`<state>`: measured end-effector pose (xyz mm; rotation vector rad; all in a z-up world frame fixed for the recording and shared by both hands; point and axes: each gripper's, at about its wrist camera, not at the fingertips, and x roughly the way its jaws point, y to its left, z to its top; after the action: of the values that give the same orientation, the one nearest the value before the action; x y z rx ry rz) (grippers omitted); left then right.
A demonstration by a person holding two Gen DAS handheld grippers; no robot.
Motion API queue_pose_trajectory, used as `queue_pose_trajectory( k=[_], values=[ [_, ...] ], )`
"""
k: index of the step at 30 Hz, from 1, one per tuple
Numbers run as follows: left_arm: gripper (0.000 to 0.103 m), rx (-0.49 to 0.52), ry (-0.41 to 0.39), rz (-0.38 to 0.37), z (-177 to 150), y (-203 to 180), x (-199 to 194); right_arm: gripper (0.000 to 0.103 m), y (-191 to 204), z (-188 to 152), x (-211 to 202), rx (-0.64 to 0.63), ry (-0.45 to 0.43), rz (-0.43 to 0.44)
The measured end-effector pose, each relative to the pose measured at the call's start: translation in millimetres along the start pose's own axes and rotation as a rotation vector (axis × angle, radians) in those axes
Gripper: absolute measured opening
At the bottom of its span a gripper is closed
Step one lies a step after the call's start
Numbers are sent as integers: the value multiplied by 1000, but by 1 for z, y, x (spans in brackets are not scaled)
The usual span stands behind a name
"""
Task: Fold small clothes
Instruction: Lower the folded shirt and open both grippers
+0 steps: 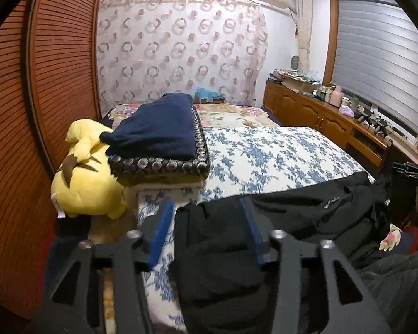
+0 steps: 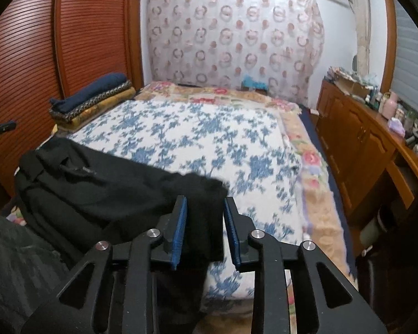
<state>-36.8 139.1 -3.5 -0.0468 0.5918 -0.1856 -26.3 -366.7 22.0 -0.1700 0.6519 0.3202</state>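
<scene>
Black fabric fills the foreground of both views: the black garment lies bunched across the near edge of the bed, stretched between the two claws. Left gripper has its blue pads wide apart with a thick fold of cloth sitting between them, and nothing there looks pinched. Right gripper also stands parted, one end of the garment lying in the gap against the left pad, with daylight showing before the right one.

Risk here, by the look of it: neither claw has a firm bite, so a lift now could let the cloth slide out and collapse into a heap. Dark fabric hides its own seams and edges too, so a pad could catch several layers at once and drag the fold crooked. That near end hangs close to the mattress edge and could slip off.

Beyond it, the blue floral bedspread offers a soft, open working surface. A stack of folded blankets sits beside a yellow plush toy by the slatted wooden wardrobe. Patterned curtain covers the far wall, and a cluttered wooden cabinet runs along the right under the window blind.
</scene>
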Motion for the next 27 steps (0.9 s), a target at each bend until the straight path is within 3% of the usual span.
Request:
queue_pose_trajectory(
  k=[1, 4, 12, 19, 27],
  values=[
    [55, 2, 5, 3, 4, 1, 7, 45, -1, 3, 1, -2, -6, -3],
    [55, 15, 20, 17, 14, 1, 23, 53, -4, 13, 9, -10, -19, 6],
    [55, 43, 106, 38, 24, 6, 75, 55, -11, 23, 60, 11, 28, 20],
    [55, 45, 240, 12, 5, 8, 118, 60, -12, 15, 100, 37, 105, 37],
    [55, 18, 299, 25, -11, 16, 135, 64, -16, 7, 119, 43, 161, 37]
  ],
)
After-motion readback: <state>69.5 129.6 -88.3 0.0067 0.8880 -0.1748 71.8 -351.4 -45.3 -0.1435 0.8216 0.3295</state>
